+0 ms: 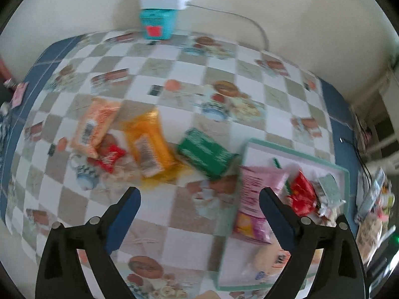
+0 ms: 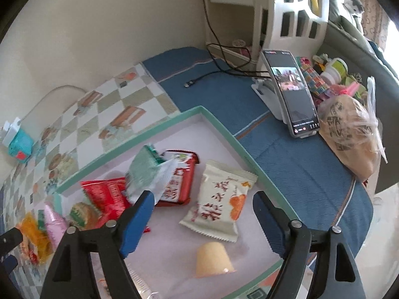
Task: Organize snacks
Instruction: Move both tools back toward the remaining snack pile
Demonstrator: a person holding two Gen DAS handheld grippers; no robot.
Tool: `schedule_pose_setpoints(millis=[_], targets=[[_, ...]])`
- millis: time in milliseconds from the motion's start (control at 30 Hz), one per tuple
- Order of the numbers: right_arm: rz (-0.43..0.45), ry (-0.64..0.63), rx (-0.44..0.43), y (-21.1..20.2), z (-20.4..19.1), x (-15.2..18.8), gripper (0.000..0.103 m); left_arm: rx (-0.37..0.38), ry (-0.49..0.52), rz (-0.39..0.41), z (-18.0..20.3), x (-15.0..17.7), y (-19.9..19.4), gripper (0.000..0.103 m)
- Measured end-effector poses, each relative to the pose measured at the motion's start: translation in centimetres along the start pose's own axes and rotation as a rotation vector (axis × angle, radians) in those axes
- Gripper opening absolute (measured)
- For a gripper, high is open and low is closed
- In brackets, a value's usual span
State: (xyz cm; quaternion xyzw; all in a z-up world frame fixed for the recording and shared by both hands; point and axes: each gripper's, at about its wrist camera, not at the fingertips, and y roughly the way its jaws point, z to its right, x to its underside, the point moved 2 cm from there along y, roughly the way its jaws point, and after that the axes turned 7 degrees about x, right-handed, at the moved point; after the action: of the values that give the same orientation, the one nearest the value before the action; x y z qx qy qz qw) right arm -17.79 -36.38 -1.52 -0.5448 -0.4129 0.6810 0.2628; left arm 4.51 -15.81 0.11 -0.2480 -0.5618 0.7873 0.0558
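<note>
A shallow tray with a green rim holds several snacks: a cream packet, a red packet, a mint-green packet, a jelly cup. The tray also shows in the left wrist view. On the checked cloth lie a green packet, a yellow packet, an orange packet and a small red one. My left gripper is open and empty above the cloth, near the tray's left edge. My right gripper is open and empty over the tray.
A teal box with a white charger stands at the wall. A phone on a stand, a bagged loaf, cables and toys lie on the blue cloth right of the tray.
</note>
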Motion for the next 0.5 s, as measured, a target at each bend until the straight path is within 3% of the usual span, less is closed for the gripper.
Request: schedule_pose_setpoints(millis=[167,500], targets=[[0.022,-0.025,-0.025,-1.7,-1.1,0.5,0.1,-0.033,-0.109,0.038,-3.8,-0.6,-1.3,0.098],[0.046,-0.113,-0.048,-4.4,-4.2,2.4,0.103,-0.096,-0.275,0.046,-10.6,-0.5,-2.9,0.098]])
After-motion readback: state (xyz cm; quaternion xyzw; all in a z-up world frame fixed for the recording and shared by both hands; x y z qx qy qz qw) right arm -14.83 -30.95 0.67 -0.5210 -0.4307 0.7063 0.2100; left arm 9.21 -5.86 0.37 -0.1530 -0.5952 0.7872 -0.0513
